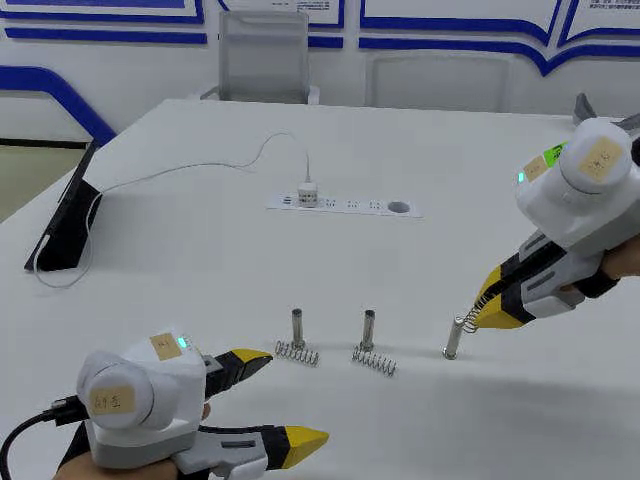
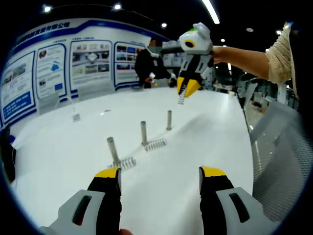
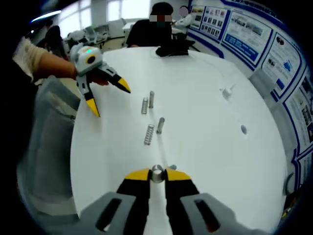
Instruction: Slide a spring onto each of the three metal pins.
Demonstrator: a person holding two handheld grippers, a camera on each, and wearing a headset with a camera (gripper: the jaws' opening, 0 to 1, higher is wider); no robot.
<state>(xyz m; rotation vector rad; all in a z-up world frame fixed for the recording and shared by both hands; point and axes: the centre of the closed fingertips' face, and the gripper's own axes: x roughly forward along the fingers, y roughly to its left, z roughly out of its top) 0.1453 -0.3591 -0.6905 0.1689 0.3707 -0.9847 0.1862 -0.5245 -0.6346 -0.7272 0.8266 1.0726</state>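
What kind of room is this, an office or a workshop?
Probably an office-style showroom or lab: blue-framed information boards line the wall, a large white table carries a power strip, and an office chair stands behind it.

We see the white table [image 1: 200,260] brightly and evenly lit from overhead, with only faint, soft shadows beside the pins [image 1: 368,328]. In the left gripper view ceiling lights [image 2: 211,11] glare between 11 and 1 o'clock; both gripper views bow strongly toward their edges, where detail goes soft.
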